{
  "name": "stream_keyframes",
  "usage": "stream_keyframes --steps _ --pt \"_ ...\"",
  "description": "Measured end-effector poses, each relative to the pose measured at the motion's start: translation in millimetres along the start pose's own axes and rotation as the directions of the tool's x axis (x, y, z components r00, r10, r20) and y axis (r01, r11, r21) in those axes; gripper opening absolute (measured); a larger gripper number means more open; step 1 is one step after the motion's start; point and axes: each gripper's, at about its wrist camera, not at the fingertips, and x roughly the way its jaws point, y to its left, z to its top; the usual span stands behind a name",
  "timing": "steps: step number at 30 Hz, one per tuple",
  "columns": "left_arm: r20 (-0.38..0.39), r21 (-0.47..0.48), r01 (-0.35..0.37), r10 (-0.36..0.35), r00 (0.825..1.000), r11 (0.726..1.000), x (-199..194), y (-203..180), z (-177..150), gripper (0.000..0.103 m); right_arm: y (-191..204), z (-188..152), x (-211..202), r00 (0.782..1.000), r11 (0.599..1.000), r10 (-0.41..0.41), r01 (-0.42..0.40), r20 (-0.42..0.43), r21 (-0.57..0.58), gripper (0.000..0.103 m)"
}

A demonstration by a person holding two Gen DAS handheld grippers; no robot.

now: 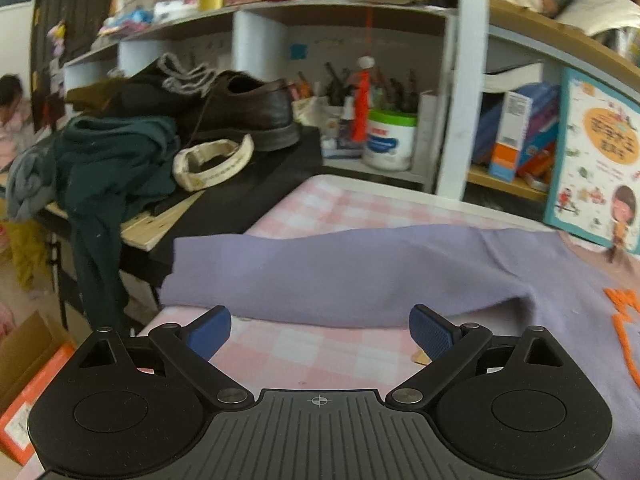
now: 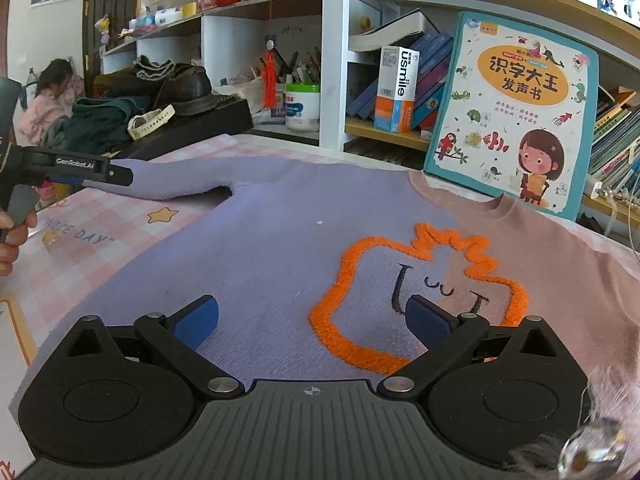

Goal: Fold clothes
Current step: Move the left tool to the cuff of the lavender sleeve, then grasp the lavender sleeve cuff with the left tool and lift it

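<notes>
Ahead of the left gripper, just beyond its fingertips, the sleeve of the sweater lay flat on the checked cloth. The sleeve's long axis ran crosswise to the tool, from the cuff at the tool's far left to the shoulder seam at its right. Its near edge sat close in front of the two blue pads, with a strip of bare cloth between. The jaws stood spread wide and held nothing.

In the right wrist view, the right gripper hovered over the sweater's lower chest. Its jaws were likewise spread and empty. The orange outline lay ahead and to the right of centre, partly behind the right pad. The collar lay further ahead, near the upright book. From this tool the sleeve extended ahead and to the far left, where the left gripper was visible beside the cuff end.

The left gripper was judged the nearer tool for the sleeve. The right gripper was well apart from it, positioned over the body panel.

The garment was spread face up, and no fold was visible. The likely coming move was a sleeve fold inward across the chest. That move would turn on the sleeve lying broadside to the left jaws, so an advance straight forward should meet its near edge.

A loose grasp could gather the cloth beneath together with the sleeve.
</notes>
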Motion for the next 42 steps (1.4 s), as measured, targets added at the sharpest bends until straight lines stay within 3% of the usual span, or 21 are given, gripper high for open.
stream_keyframes --steps 7,10,14,19,24,27,36,42 --pt "-0.022 -0.092 -0.104 0.103 0.994 0.990 21.6 34.8 10.4 0.096 -3.0 0.2 2.0 1.000 1.000 0.013 -0.013 -0.009 0.015 0.100" --pt "-0.051 -0.132 -0.152 0.147 0.988 0.980 34.5 51.3 16.0 0.080 -3.3 0.3 2.5 1.000 1.000 0.016 -0.016 -0.010 0.017 0.101" --pt "-0.091 -0.194 -0.169 0.154 0.984 0.966 48.3 68.5 18.2 0.072 -3.3 0.3 2.1 1.000 1.000 0.014 -0.013 -0.006 0.018 0.101" --pt "-0.093 -0.275 -0.142 0.121 0.988 0.951 54.5 79.6 13.1 0.054 -4.5 0.2 3.4 1.000 0.999 0.023 -0.022 -0.013 0.022 0.101" --pt "-0.052 -0.325 -0.110 0.099 0.994 0.939 52.1 90.5 13.5 0.021 -3.5 0.1 3.9 1.000 1.000 0.020 -0.020 -0.016 0.018 0.101" --pt "-0.021 -0.307 -0.071 0.068 0.997 0.949 44.4 81.0 18.7 0.010 -2.1 -0.2 4.3 1.000 1.000 0.016 -0.016 -0.018 0.011 0.101" --pt "0.069 -0.217 0.049 -0.035 0.997 0.975 18.8 44.4 37.0 0.008 -1.4 -0.3 4.9 1.000 1.000 0.012 -0.012 -0.018 0.007 0.101" --pt "0.142 -0.123 0.155 -0.137 0.980 0.980 -4.0 6.2 56.4 0.008 -6.8 -3.1 -8.5 0.999 1.000 -0.008 0.007 0.037 0.024 0.101"
